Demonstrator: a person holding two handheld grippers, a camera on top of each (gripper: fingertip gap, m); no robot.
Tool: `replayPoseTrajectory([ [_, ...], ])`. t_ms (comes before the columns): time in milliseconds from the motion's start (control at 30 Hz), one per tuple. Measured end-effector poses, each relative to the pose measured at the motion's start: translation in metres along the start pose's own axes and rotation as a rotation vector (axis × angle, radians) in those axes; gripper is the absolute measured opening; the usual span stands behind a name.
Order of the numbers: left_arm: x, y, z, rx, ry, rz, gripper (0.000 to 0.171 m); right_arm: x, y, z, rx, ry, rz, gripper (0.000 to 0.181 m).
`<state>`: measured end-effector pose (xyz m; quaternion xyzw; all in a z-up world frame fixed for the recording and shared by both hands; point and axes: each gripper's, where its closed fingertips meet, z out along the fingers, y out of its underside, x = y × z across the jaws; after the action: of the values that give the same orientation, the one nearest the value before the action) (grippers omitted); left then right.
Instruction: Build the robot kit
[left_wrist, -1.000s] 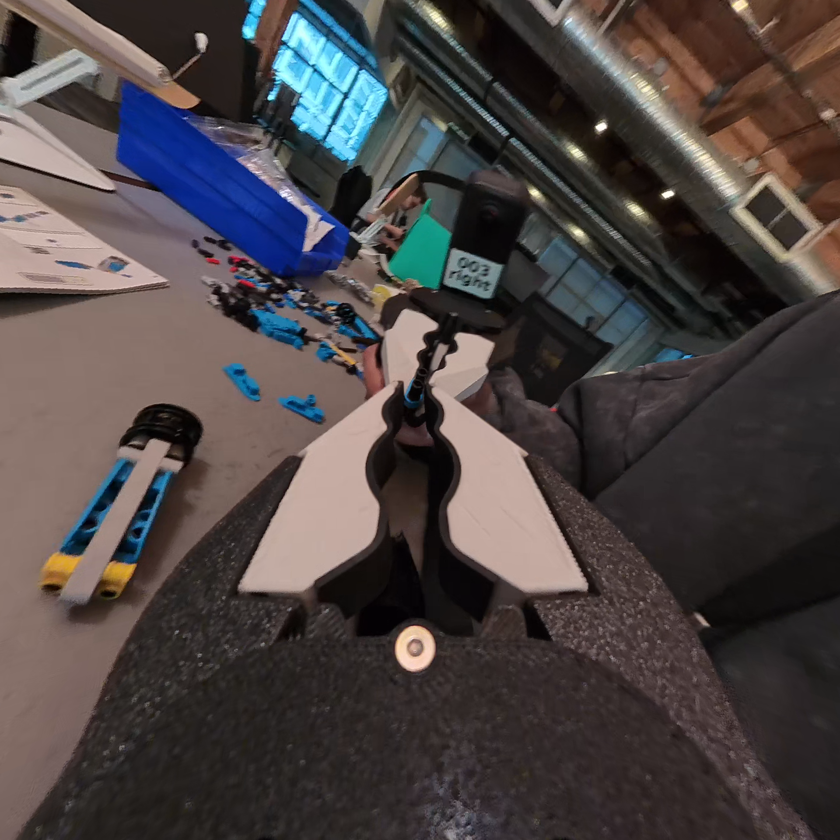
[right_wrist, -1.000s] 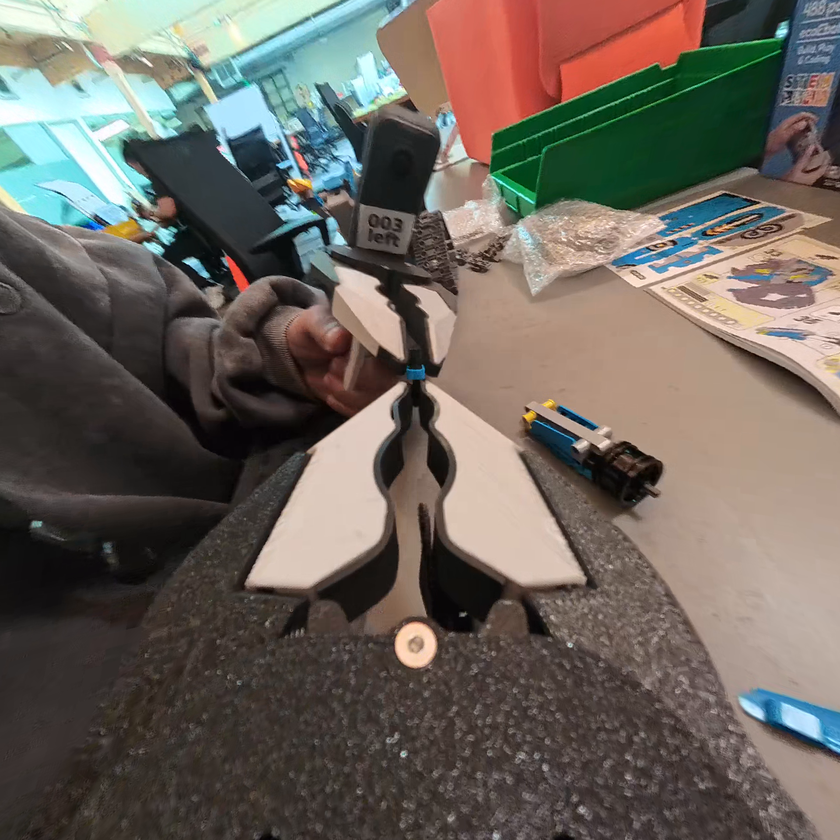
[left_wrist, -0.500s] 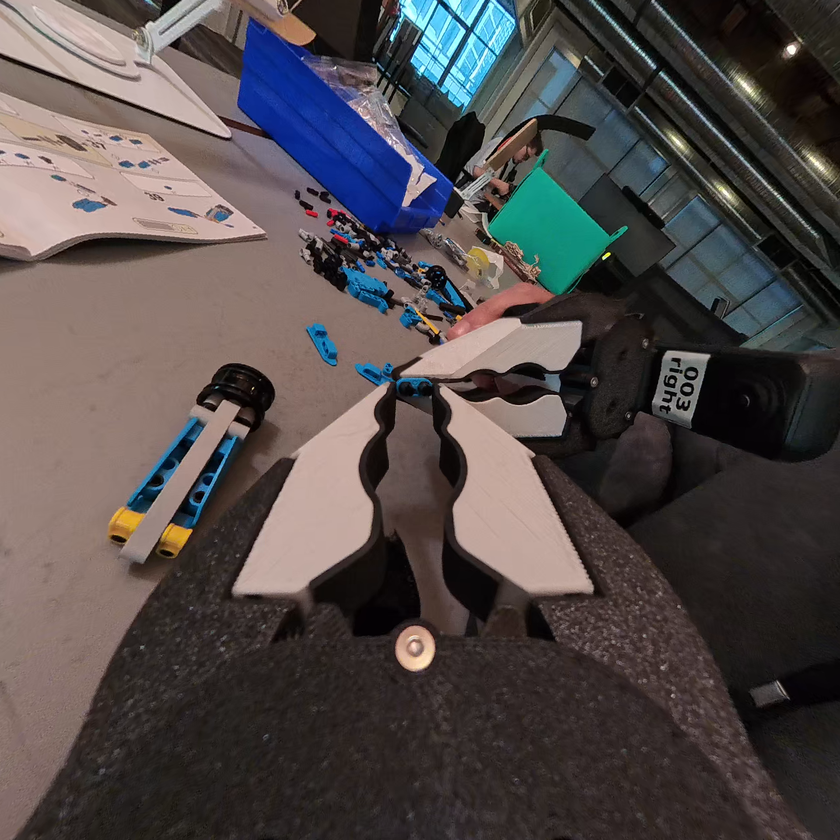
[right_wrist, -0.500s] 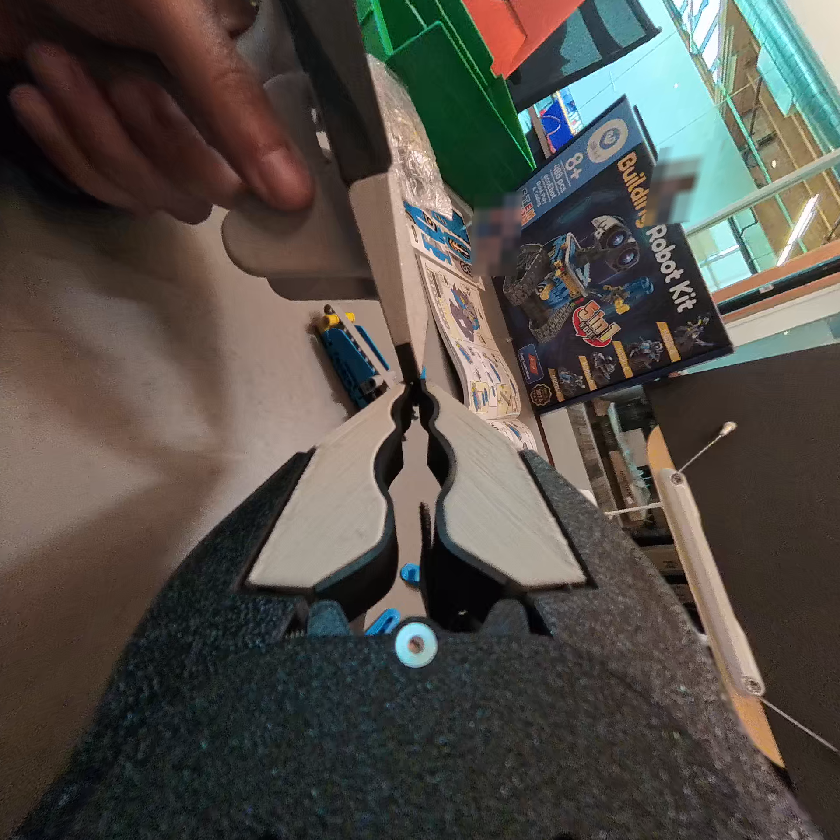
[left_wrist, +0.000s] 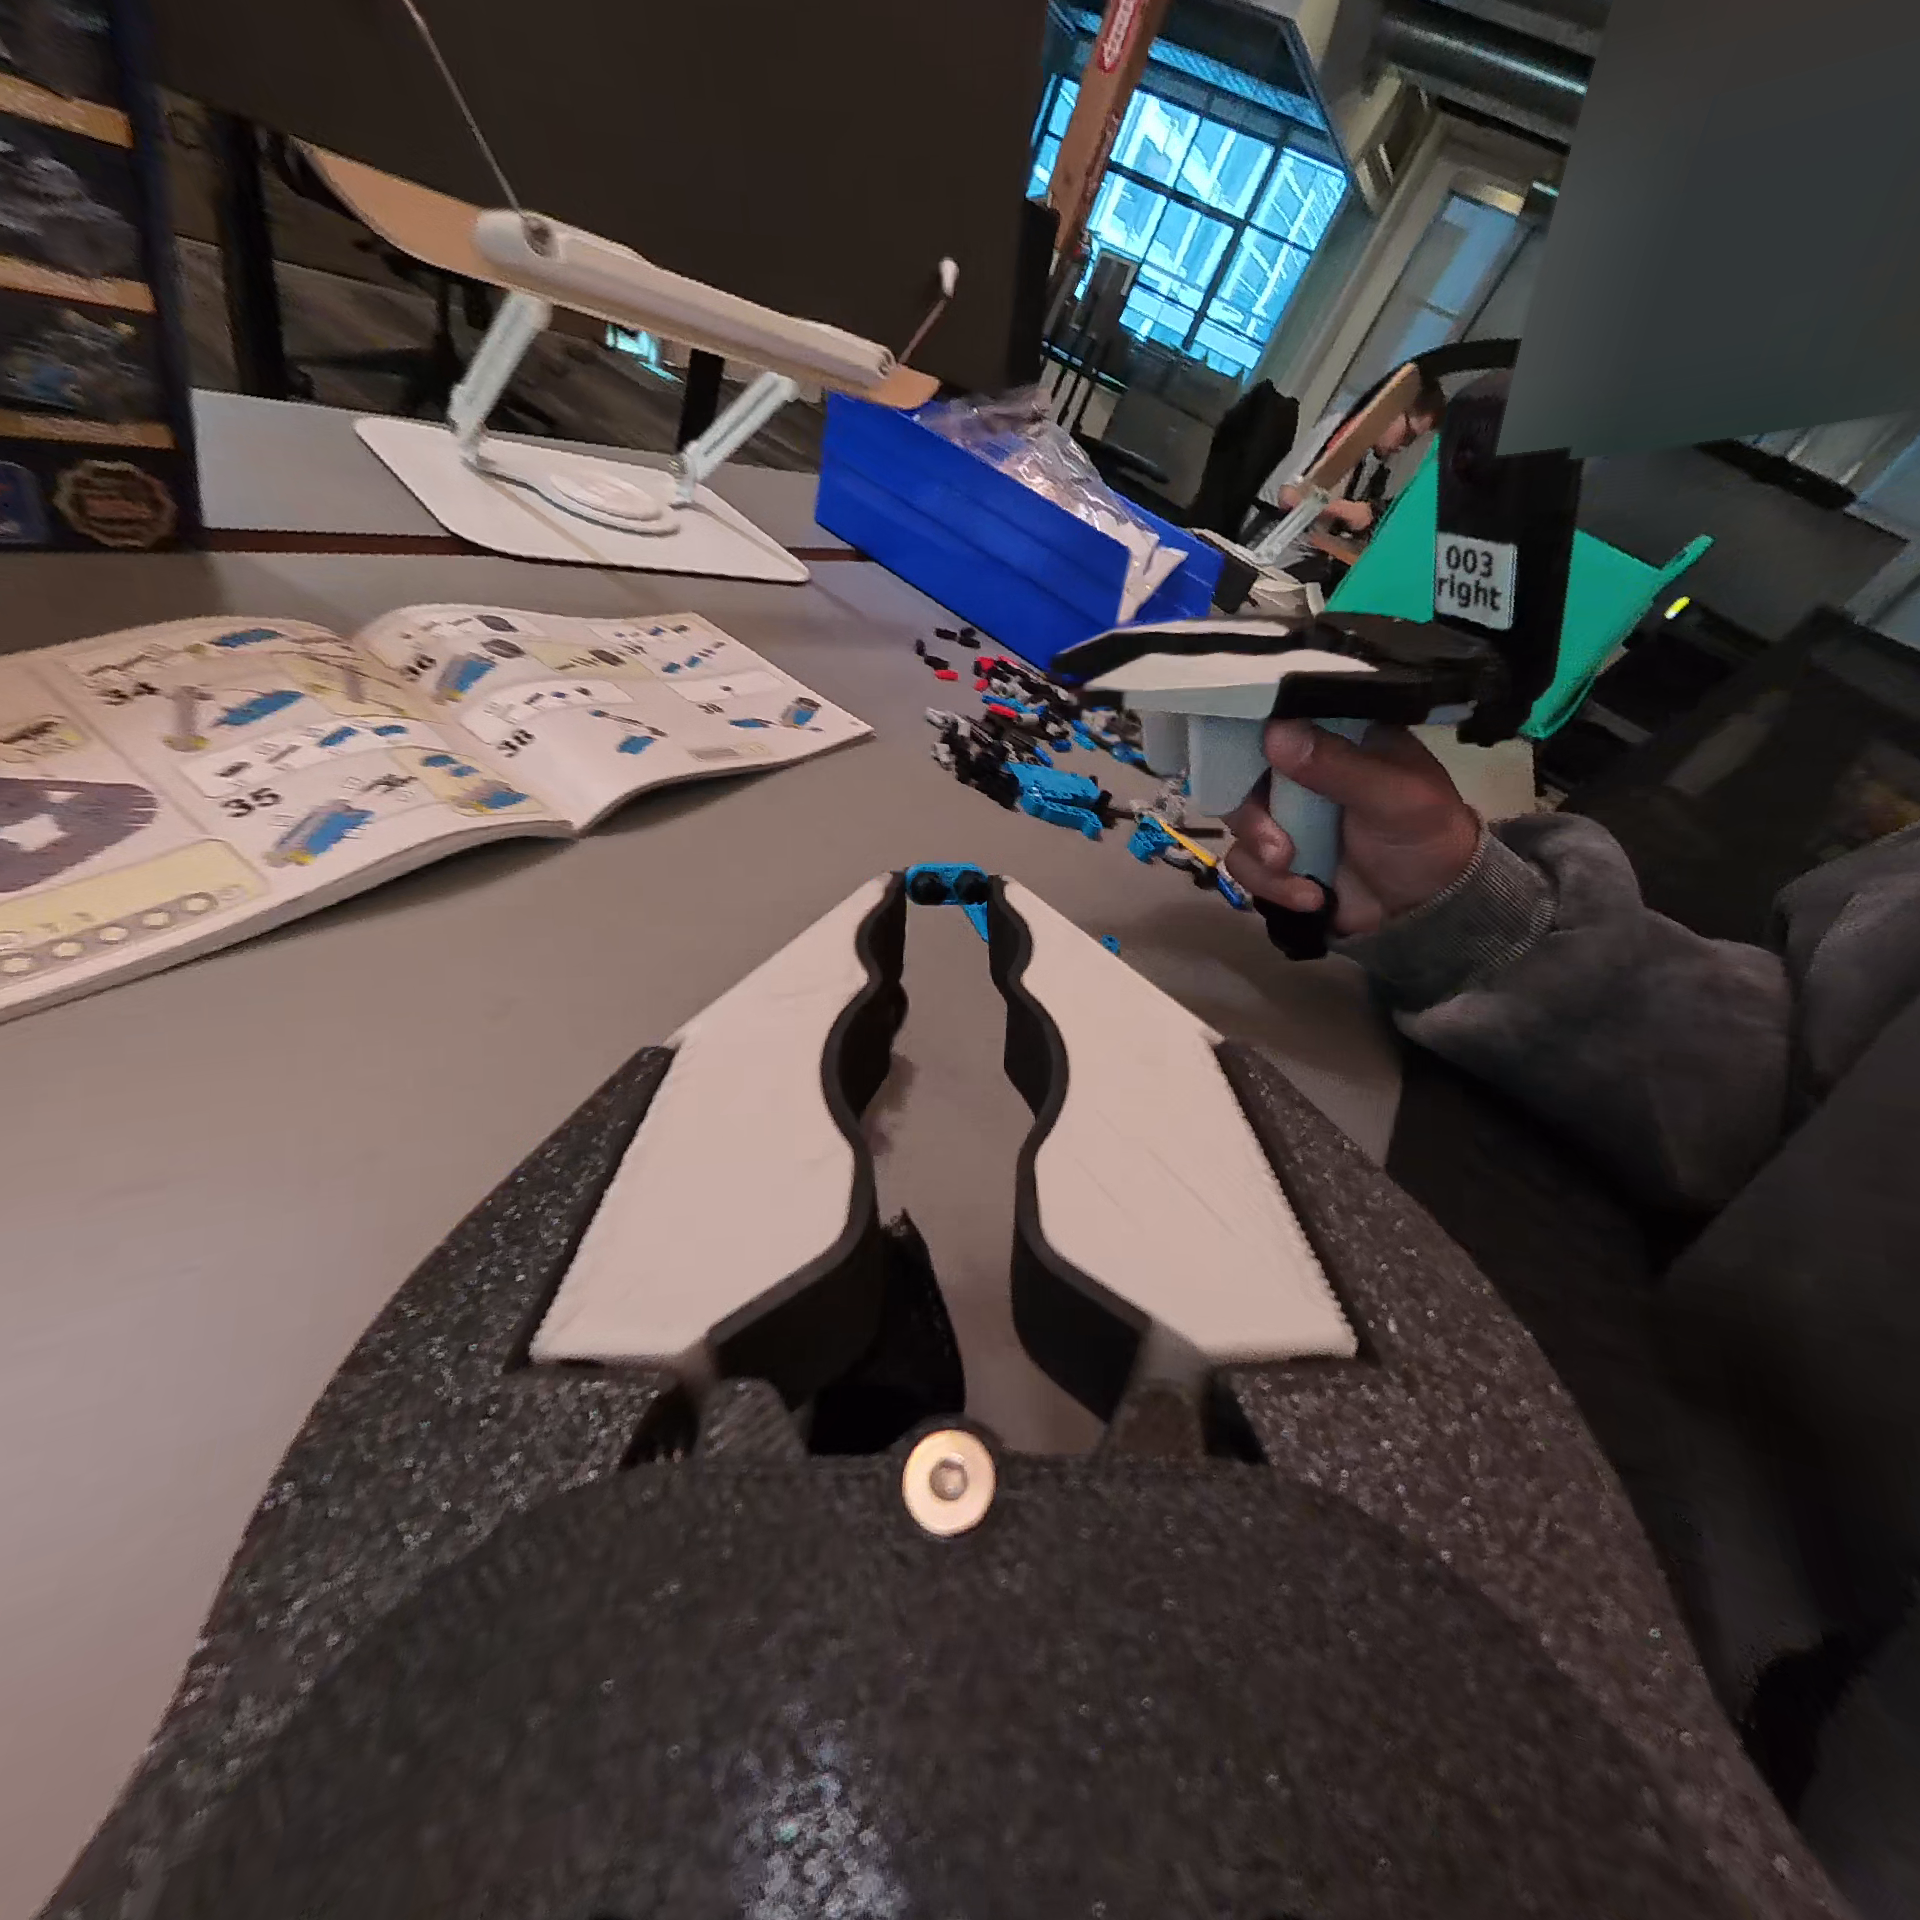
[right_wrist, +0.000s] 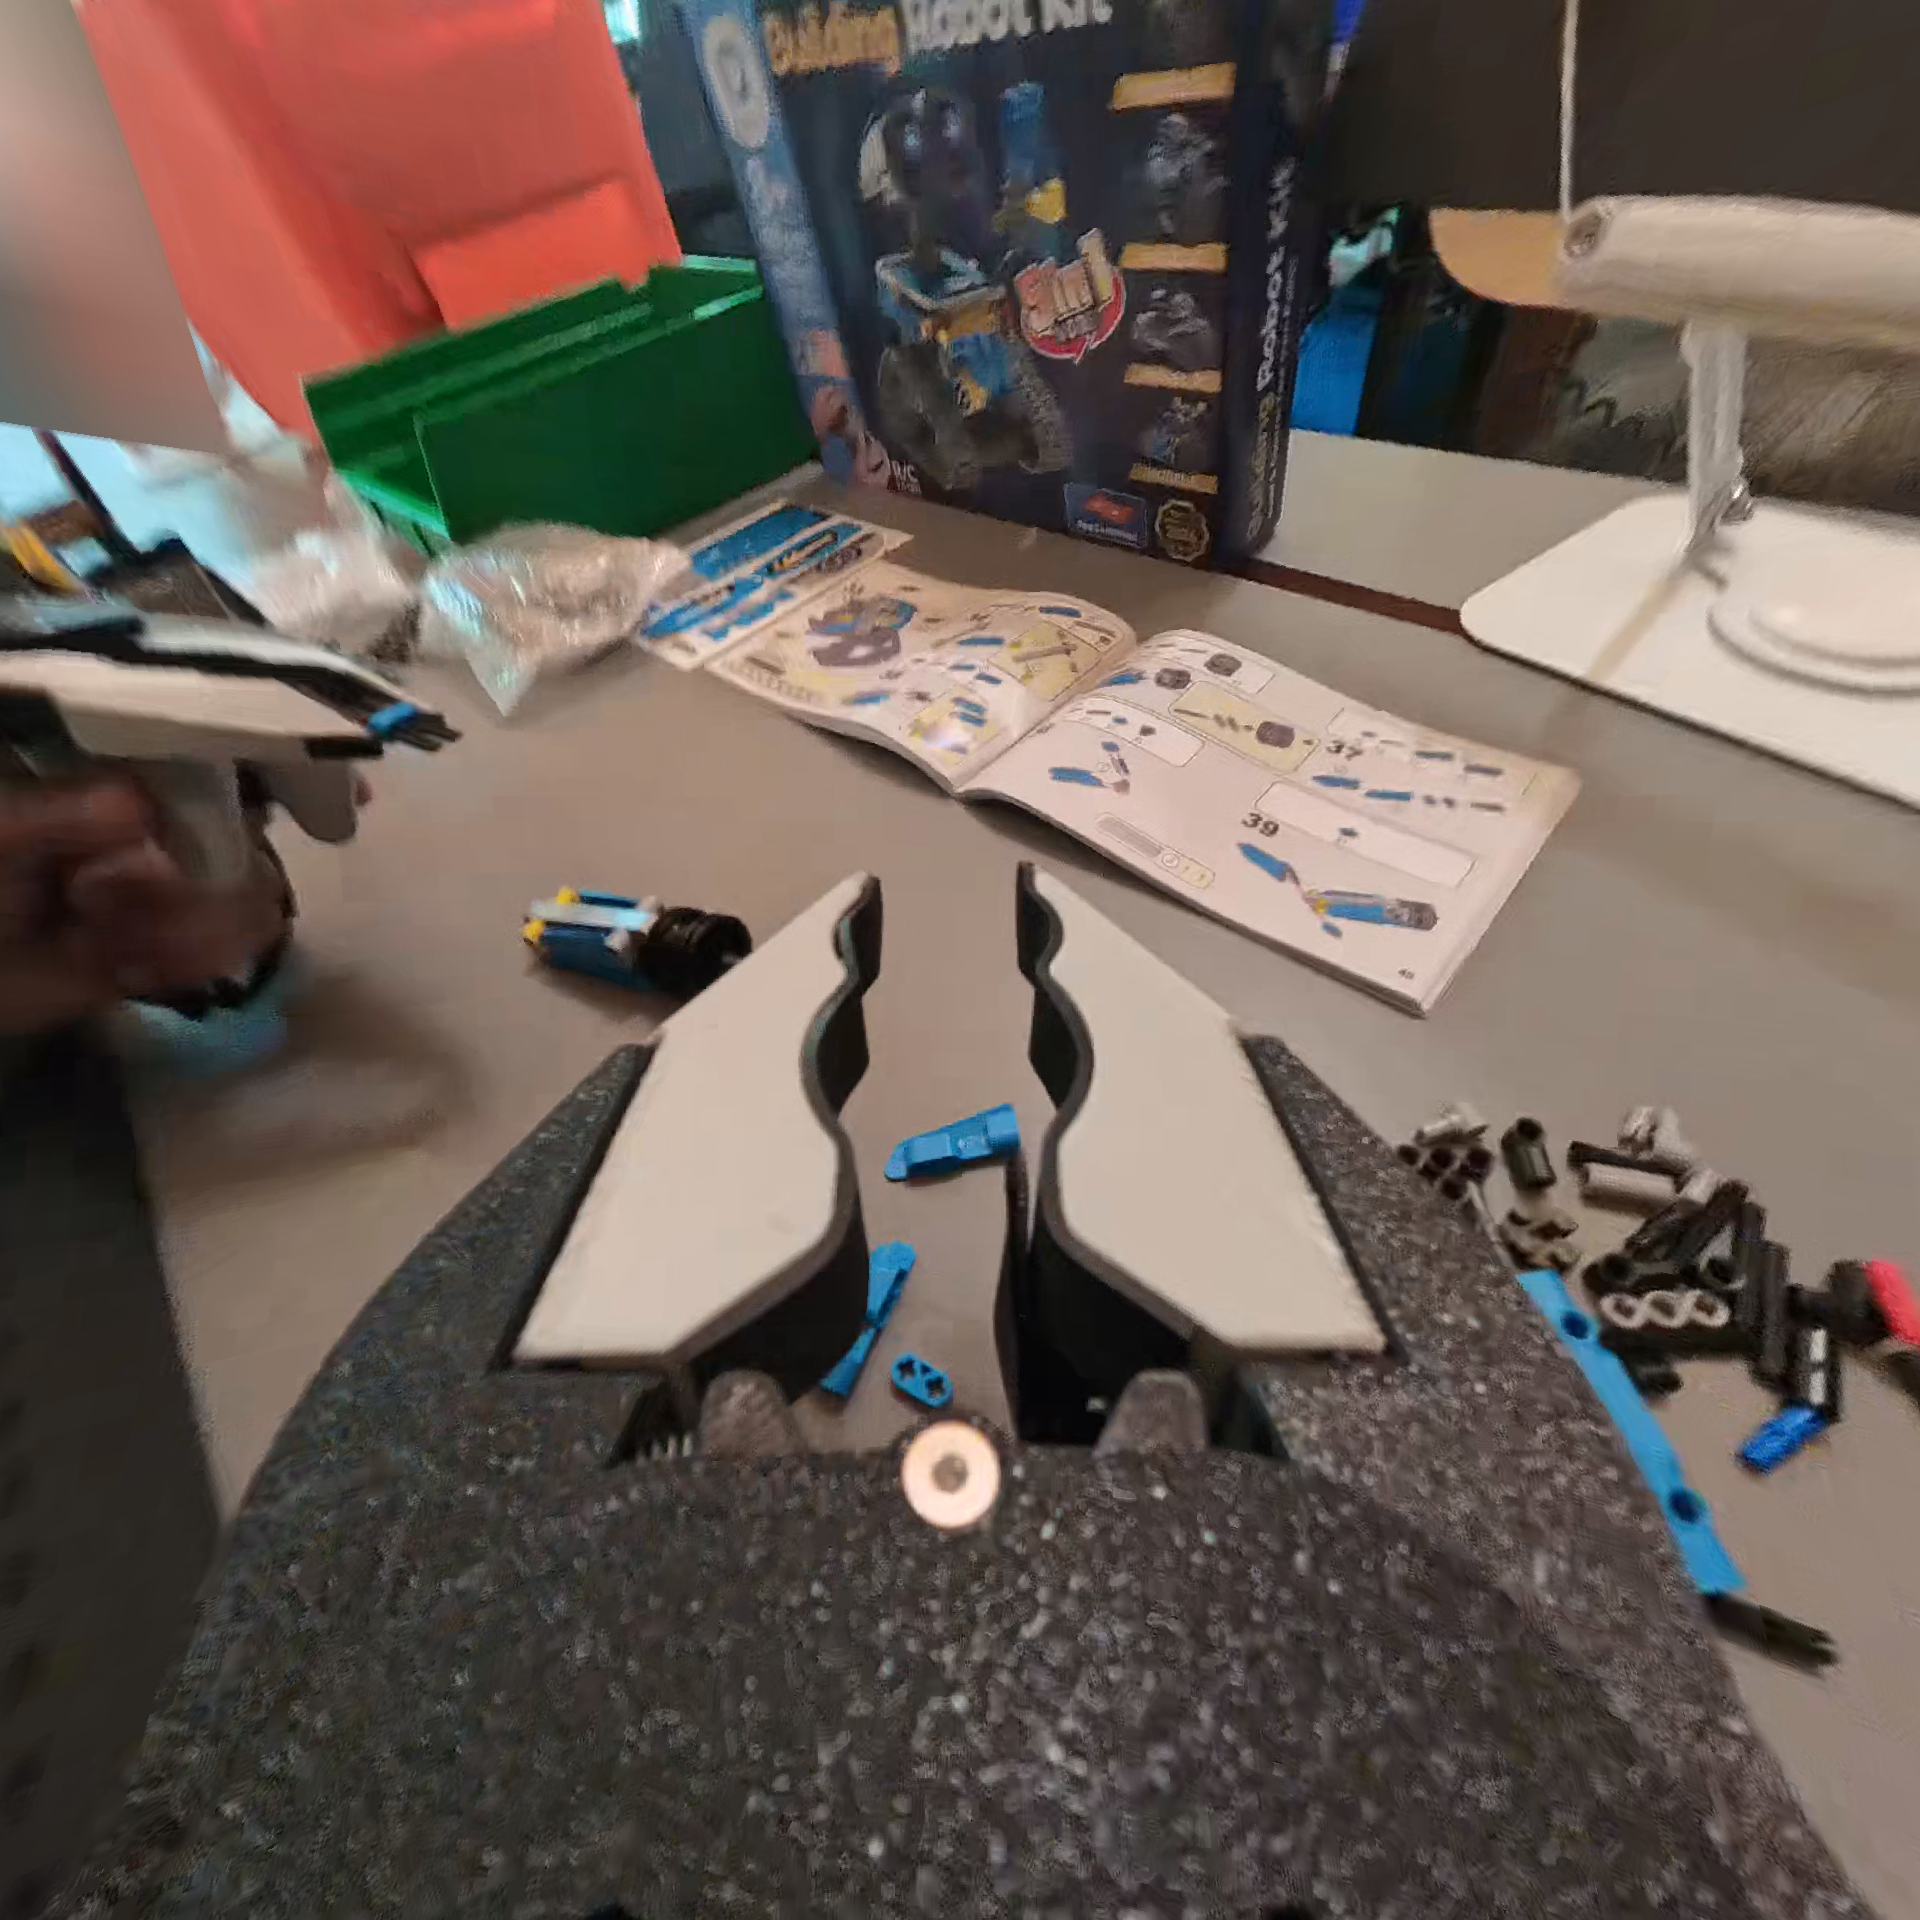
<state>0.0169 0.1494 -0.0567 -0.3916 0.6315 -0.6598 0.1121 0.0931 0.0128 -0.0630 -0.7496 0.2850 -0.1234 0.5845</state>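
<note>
My left gripper (left_wrist: 945, 894) is shut on a small blue connector (left_wrist: 943, 884) with two dark round ends, held above the grey table (left_wrist: 520, 1039). In the right wrist view this gripper (right_wrist: 364, 727) is at the left, with the blue piece and black pins (right_wrist: 400, 720) sticking out of its tips. My right gripper (right_wrist: 948, 894) is open and empty above the table. Loose blue pieces (right_wrist: 956, 1143) lie below its fingers. It also shows in the left wrist view (left_wrist: 1081, 665), held in a hand at the right, apart from the left gripper.
A blue-and-yellow assembly with a black wheel (right_wrist: 634, 935) lies on the table. An open instruction booklet (right_wrist: 1143, 769) (left_wrist: 364, 748) lies farther back, with a kit box (right_wrist: 1018, 270), green bin (right_wrist: 561, 395), blue bin (left_wrist: 987, 520), white stand (right_wrist: 1714, 603) and a pile of small parts (right_wrist: 1683, 1247) (left_wrist: 1039, 748). My hands' fingertips stand some 15 cm from each other.
Both grippers met at the small blue piece before. My right gripper has opened and moved away over the loose parts. My left gripper keeps the blue piece and has swung level over the table.
</note>
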Motion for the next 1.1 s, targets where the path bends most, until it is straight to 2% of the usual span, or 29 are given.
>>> replayPoseTrajectory([
  [67,-0.008,-0.006,-0.002,0.021,-0.006,-0.006,0.015,0.011,-0.001,-0.003,-0.001,0.033,0.032,0.016],
  [167,-0.022,-0.012,-0.002,0.032,-0.037,0.038,0.015,0.045,0.003,-0.008,-0.057,0.256,-0.165,0.005],
  [233,-0.03,-0.013,-0.001,0.028,-0.066,0.058,0.015,0.057,0.011,-0.004,-0.103,0.311,-0.228,0.003],
  [333,-0.033,-0.01,0.003,0.007,-0.05,0.03,0.015,0.055,0.022,0.004,-0.153,0.259,-0.197,0.003],
  [467,-0.028,-0.009,0.002,0.005,-0.019,-0.004,0.015,0.055,0.029,0.001,-0.188,0.28,-0.198,0.002],
  [733,-0.026,0.003,0.006,-0.058,-0.013,0.004,0.015,0.034,0.038,0.007,-0.197,0.156,-0.106,0.002],
  [967,-0.023,0.0,0.003,-0.034,0.033,-0.051,0.015,0.035,0.051,0.012,-0.238,0.127,-0.066,0.002],
  [1100,-0.017,0.003,0.0,-0.038,0.06,-0.043,0.015,0.029,0.044,0.008,-0.194,0.105,-0.053,0.002],
])
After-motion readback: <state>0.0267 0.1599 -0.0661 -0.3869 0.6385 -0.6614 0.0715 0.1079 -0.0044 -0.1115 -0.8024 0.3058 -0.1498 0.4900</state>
